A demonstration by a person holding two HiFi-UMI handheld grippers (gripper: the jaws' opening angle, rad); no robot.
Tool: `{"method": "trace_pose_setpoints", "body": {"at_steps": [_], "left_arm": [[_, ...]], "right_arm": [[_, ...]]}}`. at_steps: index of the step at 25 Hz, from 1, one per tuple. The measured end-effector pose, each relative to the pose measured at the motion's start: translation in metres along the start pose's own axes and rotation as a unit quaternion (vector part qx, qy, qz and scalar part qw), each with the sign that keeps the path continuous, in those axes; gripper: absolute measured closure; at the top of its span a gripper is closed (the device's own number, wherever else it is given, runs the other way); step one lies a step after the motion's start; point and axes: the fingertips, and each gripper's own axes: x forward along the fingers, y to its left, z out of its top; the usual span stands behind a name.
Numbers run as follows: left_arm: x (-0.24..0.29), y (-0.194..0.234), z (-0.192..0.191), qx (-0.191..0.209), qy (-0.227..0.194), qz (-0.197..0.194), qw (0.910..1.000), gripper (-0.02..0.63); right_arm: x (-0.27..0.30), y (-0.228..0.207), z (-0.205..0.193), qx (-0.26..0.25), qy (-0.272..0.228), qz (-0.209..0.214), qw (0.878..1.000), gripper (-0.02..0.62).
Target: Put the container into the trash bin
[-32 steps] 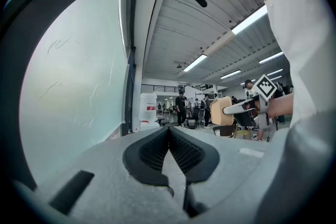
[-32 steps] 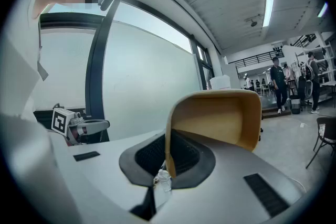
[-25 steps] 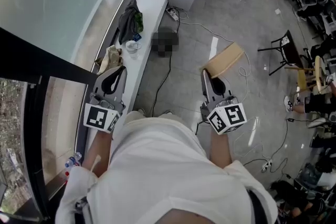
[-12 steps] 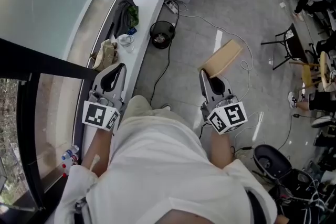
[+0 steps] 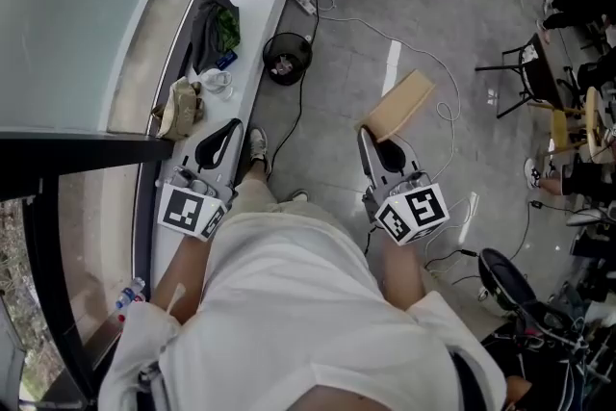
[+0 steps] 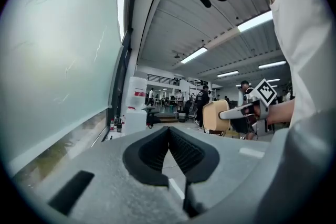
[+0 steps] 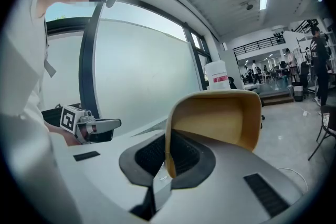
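I'm pinching the container (image 5: 400,103) by its rim in the right gripper (image 5: 370,141); the trash bin (image 5: 286,59) is lying ahead-left of it. The left gripper (image 5: 229,135) is sitting pressed together, empty.

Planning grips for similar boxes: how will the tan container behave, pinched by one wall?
Probably light: the right gripper holds the container out by one thin wall, no visible sag. The wall looks stiff enough, though likely crushable. It might pivot if swung.
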Motion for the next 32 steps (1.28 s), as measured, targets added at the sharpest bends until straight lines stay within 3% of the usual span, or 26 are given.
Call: {"method": "trace_pose_setpoints", "body": {"at_steps": [10, 16, 24, 32], "left_arm": [[0.11, 0.126, 0.016, -0.02, -0.013, -0.045, 0.9987, 0.589], [0.157, 0.181, -0.001, -0.036, 0.012, -0.069, 0.9969, 0.589], [0.208, 0.189, -0.023, -0.03, 0.048, -0.07, 0.9959, 0.589], [0.246, 0.195, -0.052, -0.044, 0.066, -0.032, 0.9964, 0.589]], "right_arm": [[0.144, -0.04, 0.052, -0.022, 0.043, -0.023, 0.999, 0.589], [0.206, -0.056, 0.061, -0.017, 0.066, -0.039, 0.997, 0.589], [0.236, -0.098, 0.028, -0.01, 0.112, -0.025, 0.993, 0.589], [0.27, -0.131, -0.031, -0.009, 0.177, 0.034, 0.984, 0.589]]}}
